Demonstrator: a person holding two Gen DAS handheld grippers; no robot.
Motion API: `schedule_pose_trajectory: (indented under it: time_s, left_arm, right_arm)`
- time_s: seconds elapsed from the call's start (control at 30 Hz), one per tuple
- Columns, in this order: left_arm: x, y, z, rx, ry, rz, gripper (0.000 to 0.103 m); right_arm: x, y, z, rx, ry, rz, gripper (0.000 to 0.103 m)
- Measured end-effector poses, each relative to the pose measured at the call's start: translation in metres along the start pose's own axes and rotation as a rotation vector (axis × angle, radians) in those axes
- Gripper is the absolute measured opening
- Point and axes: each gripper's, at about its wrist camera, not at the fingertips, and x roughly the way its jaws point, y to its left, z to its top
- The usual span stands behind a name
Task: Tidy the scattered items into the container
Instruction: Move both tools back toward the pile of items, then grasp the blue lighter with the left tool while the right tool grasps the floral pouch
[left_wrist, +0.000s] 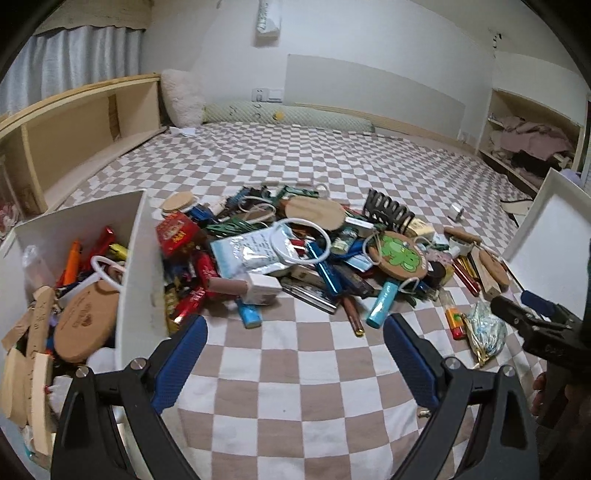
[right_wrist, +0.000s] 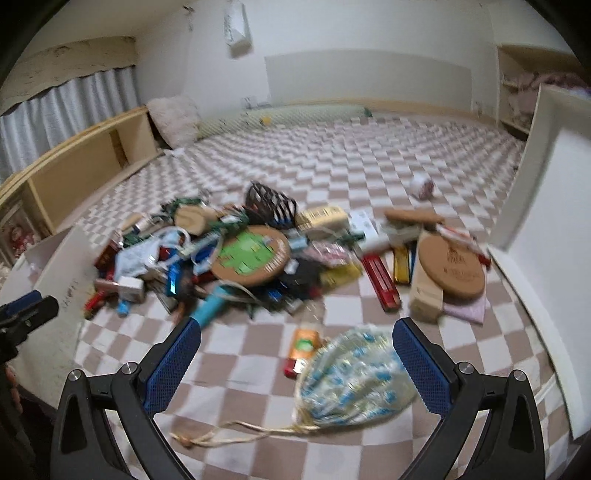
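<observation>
A heap of small items (left_wrist: 295, 251) lies on the checked bed cover: cork coasters, lighters, packets, rings. A white box (left_wrist: 133, 258) at the left holds several items. My left gripper (left_wrist: 291, 347) is open and empty over bare cover beside that box. My right gripper (right_wrist: 295, 354) is open; a blue-and-white drawstring pouch (right_wrist: 354, 376) lies on the cover between its fingers, toward the right finger (right_wrist: 421, 369). An orange lighter (right_wrist: 303, 347) lies just beyond the pouch. The pouch also shows in the left wrist view (left_wrist: 484, 332), with the right gripper (left_wrist: 532, 314) over it.
A second white box (right_wrist: 532, 236) stands at the right. A frog coaster (left_wrist: 402, 254) and a black comb-like rack (left_wrist: 388, 214) top the heap. Wooden shelves (left_wrist: 74, 140) run along the left; pillows (left_wrist: 184, 96) lie at the head of the bed.
</observation>
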Motion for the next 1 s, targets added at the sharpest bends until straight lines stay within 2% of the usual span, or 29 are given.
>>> schedule_pose_trajectory:
  time_s: [0.27,0.43,0.6,0.7,0.83,0.87,0.9,1.0]
  left_arm:
    - [0.025,-0.016,0.000,0.041,0.035,-0.030,0.103]
    - [0.045,-0.028,0.001,0.049,0.060,-0.071,0.103]
    - [0.063,-0.047,0.000,0.091,0.074,-0.113,0.103]
    - [0.072,-0.059,0.000,0.114,0.077,-0.166,0.103]
    - [0.082,-0.068,0.000,0.134,0.090,-0.200,0.101]
    - [0.083,-0.069,0.000,0.138,0.093,-0.204,0.101]
    - [0.085,-0.070,-0.001,0.141,0.095,-0.206,0.101]
    - [0.090,-0.072,-0.001,0.146,0.104,-0.208,0.101]
  right_arm:
    - [0.030,-0.022,-0.018,0.049,0.101,-0.028,0.103]
    - [0.044,-0.032,-0.026,0.086,0.160,-0.009,0.103]
    - [0.054,-0.029,-0.029,0.049,0.189,-0.025,0.103]
    - [0.060,-0.028,-0.030,0.021,0.215,-0.053,0.103]
    - [0.062,-0.029,-0.028,0.031,0.220,-0.071,0.103]
    - [0.061,-0.030,-0.028,0.035,0.219,-0.068,0.101]
    - [0.060,-0.031,-0.027,0.038,0.216,-0.069,0.093]
    - [0.057,-0.040,-0.026,0.069,0.205,-0.056,0.079]
